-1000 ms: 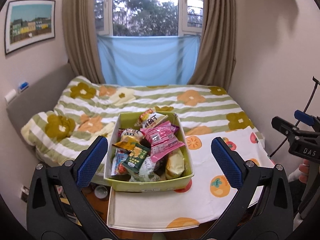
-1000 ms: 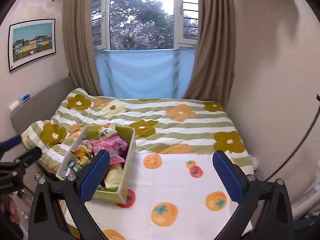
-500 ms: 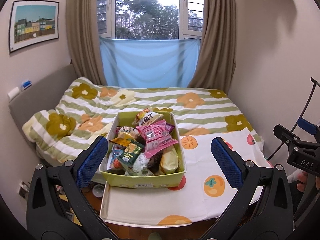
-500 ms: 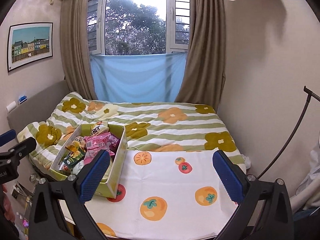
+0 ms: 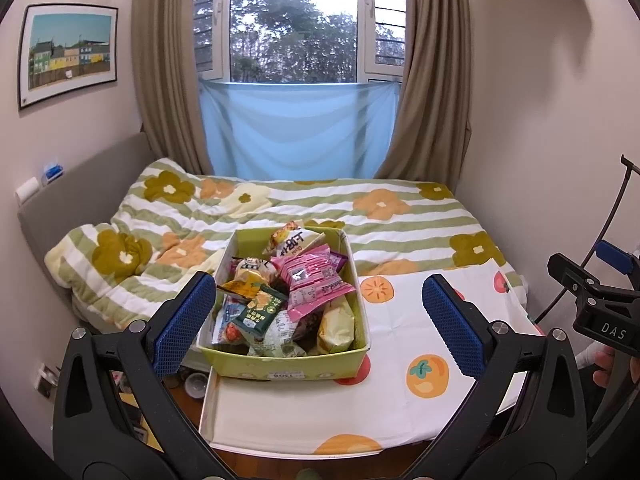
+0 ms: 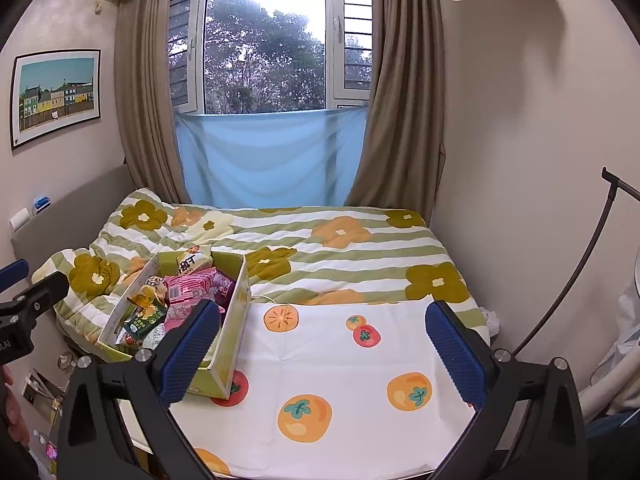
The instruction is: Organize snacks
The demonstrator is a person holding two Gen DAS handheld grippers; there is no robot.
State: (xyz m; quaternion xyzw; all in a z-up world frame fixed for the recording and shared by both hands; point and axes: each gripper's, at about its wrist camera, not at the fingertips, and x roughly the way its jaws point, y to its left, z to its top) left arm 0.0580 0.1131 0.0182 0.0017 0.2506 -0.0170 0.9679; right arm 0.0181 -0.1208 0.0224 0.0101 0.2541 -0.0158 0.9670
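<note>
We hold our left gripper [image 5: 318, 314] spread wide, level, facing the green snack box [image 5: 286, 368]; our right gripper [image 6: 322, 350], equally spread, hovers right of that box.

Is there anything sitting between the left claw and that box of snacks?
Nothing visible does. The left claw hangs open in front of the green snack box, with only bare fruit-print cloth below the gap between them.

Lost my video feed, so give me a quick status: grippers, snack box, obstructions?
Left gripper open, empty. Right gripper open, empty. Snack box full, untouched on fruit-print cloth. Nothing in the way.
</note>
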